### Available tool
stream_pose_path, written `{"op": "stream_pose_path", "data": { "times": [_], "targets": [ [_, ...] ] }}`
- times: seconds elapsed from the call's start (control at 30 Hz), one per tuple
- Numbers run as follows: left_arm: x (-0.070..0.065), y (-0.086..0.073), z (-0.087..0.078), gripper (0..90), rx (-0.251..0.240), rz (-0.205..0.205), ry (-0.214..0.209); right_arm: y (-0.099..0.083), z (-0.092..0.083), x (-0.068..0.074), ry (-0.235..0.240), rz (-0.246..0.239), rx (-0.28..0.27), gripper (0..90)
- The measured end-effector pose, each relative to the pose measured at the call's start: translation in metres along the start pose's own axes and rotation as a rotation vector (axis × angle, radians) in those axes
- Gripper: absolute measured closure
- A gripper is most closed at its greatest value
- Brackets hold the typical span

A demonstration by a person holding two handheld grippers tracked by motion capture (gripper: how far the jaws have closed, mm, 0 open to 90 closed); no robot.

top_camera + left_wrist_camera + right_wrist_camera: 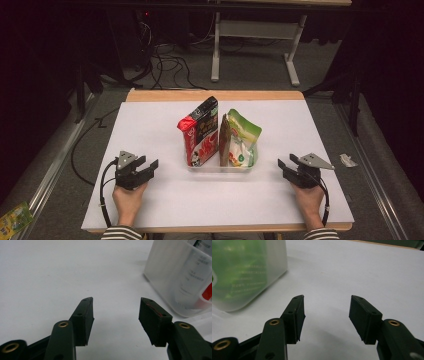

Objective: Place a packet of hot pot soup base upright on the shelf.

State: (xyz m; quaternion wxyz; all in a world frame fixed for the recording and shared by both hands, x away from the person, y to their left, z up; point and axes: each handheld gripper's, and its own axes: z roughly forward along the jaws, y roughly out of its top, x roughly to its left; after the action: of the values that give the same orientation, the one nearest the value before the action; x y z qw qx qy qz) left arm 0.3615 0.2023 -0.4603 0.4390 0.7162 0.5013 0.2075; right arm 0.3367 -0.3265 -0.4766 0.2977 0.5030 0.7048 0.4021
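Note:
A clear plastic bin (220, 167) stands mid-table with three packets upright in it. A red and black packet (201, 132) leans at its left, a thin brown one (224, 141) stands in the middle, and a green and white one (244, 140) is at its right. My left gripper (149, 164) rests on the white board left of the bin, open and holding nothing (115, 310); the bin's frosted corner (175, 277) is ahead to its right. On the other side my right gripper (285, 163) lies open and holds nothing (326, 307), the bin's wall (244, 275) ahead to its left.
The white board (150, 125) covers a wooden table (215, 95). Cables (170, 65) and a desk frame (250, 45) stand on the floor beyond. A green packet (14, 219) lies on the floor at the bottom left and a scrap of paper (347, 160) at the right.

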Motion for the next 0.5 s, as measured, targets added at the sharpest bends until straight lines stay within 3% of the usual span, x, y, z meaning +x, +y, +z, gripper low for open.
{"op": "stream_pose_path", "data": {
  "times": [0.4, 0.5],
  "targets": [
    [0.002, -0.003, 0.008, 44.7, 0.010, -0.013, 0.020, 0.000, 0.000, -0.001, 0.004, 0.008, -0.004, 46.4],
    [0.003, -0.004, 0.011, 44.6, 0.014, 0.001, 0.026, 0.000, 0.000, -0.001, 0.004, 0.006, -0.005, 46.4]
  ]
}}
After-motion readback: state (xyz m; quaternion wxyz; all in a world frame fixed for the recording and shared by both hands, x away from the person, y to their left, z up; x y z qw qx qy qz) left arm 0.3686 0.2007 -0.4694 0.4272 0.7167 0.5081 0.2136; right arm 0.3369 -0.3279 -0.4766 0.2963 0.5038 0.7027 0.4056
